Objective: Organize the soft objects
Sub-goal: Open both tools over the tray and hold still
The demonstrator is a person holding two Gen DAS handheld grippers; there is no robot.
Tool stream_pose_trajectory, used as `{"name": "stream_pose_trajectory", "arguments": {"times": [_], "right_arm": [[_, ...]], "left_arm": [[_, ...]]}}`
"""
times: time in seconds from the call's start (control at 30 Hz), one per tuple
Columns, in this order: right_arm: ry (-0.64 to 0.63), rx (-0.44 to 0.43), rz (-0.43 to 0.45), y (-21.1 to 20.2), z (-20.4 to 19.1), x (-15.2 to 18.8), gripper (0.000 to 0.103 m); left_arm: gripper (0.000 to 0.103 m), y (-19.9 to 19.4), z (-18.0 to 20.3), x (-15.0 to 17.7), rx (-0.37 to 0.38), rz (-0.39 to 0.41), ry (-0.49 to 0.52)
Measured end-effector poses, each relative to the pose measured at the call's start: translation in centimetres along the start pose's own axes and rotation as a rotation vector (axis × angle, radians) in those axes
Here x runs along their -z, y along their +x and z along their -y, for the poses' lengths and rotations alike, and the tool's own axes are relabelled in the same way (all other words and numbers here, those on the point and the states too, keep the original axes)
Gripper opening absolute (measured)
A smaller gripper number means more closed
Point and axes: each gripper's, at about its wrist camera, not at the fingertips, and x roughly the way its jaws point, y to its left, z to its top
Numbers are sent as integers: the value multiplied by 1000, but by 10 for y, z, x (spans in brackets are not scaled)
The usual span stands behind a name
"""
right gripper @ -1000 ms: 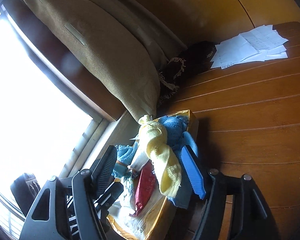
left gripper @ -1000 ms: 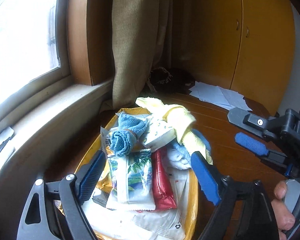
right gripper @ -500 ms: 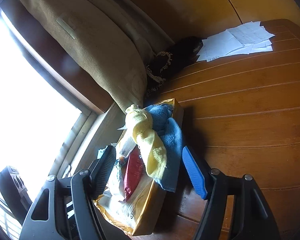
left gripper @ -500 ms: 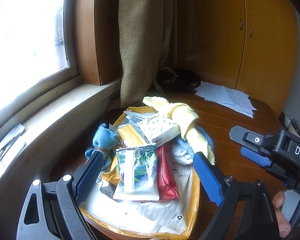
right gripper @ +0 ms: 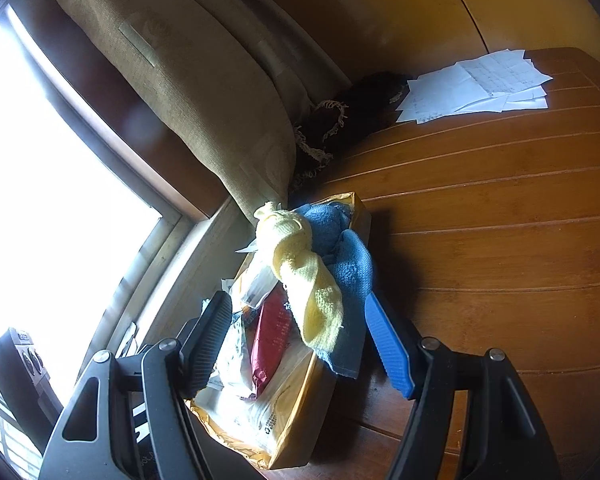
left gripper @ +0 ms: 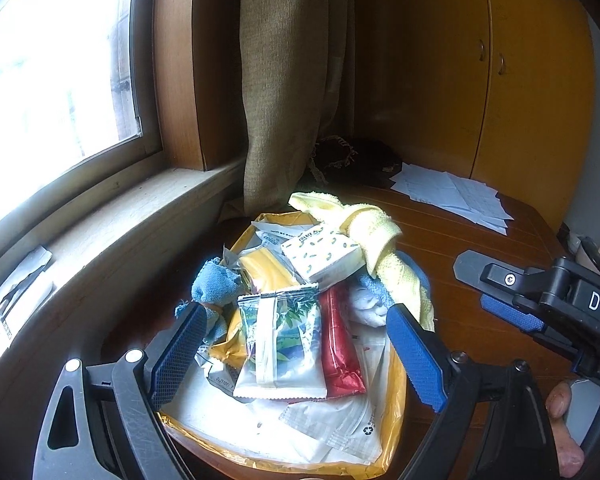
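A yellow padded envelope (left gripper: 396,408) lies on the wooden table, piled with soft things. On it are a green-and-white sachet (left gripper: 280,340), a red packet (left gripper: 340,344), a white spotted pack (left gripper: 324,258), a yellow cloth (left gripper: 380,236), a large blue cloth (right gripper: 348,256) and a small blue cloth (left gripper: 216,286) at the left edge. My left gripper (left gripper: 296,356) is open and empty, just short of the pile. My right gripper (right gripper: 300,340) is open and empty, astride the pile's near end; it also shows in the left wrist view (left gripper: 512,316).
A beige curtain (left gripper: 284,80) hangs behind the pile, by the window sill (left gripper: 100,224). A dark fringed cloth (left gripper: 356,158) and loose white papers (left gripper: 452,194) lie at the table's far side. Yellow cabinet doors (left gripper: 532,80) stand behind.
The small blue cloth went from the top of the pile to its left edge. Both grippers have drawn back a little from the pile, still open.
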Motion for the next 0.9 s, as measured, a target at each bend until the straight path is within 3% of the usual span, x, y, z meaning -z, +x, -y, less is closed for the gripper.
{"name": "stream_pose_trajectory", "arguments": {"times": [0.9], "right_arm": [[-11,6,-8,4,-8,4,68]], "left_arm": [[93,2,0,1,13,-11,4]]}}
